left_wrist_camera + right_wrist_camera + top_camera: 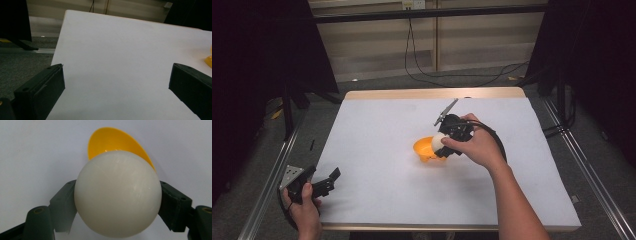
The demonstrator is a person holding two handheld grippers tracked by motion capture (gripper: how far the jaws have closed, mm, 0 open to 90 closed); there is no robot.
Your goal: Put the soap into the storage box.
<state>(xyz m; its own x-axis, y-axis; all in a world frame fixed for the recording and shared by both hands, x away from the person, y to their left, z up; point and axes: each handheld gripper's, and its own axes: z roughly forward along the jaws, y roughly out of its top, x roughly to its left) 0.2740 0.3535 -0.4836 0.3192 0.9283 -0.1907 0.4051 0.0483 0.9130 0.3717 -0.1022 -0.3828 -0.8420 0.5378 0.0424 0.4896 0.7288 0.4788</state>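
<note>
A white ball is clamped between the two black jaws of my right gripper, just above a yellow bowl. From the high view, that right gripper hovers over the right side of the yellow bowl near the table's middle, with the white ball at its tip. My left gripper rests at the table's front left corner, jaws wide apart and nothing between them. In the left gripper view, the left gripper faces bare white surface, and an edge of the yellow bowl shows at far right.
The white table top has a wooden strip along its far edge. Metal rails run along both sides of the table. Black stands and dark curtains flank it, and a cable hangs on the floor behind.
</note>
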